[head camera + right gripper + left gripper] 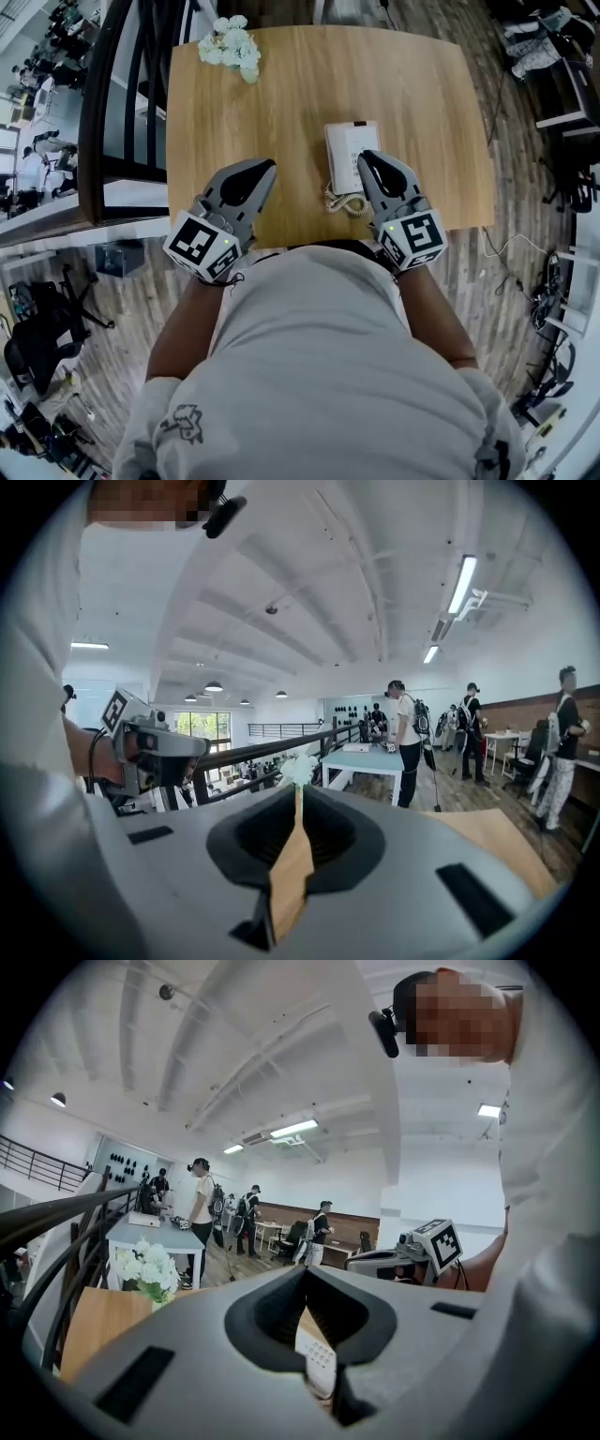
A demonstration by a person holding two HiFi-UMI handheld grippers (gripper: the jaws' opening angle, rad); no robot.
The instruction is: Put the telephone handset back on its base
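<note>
A white telephone (345,150) lies on the wooden table (281,103) near its front edge, with its coiled cord (345,202) bunched at the near end. The handset seems to lie along the left side of the base. My right gripper (366,157) hangs over the phone's near right part, shut and with nothing in it; in its own view the right gripper (298,791) shows only a thin slit. My left gripper (268,166) hangs left of the phone, shut and with nothing in it. Through the left gripper (306,1271) I see a strip of the phone's keypad (319,1365).
A bunch of white flowers (232,45) stands at the table's far left corner. A dark railing (94,112) runs along the table's left side. The person's body covers the near table edge. Cables (511,248) lie on the floor to the right. People stand far off.
</note>
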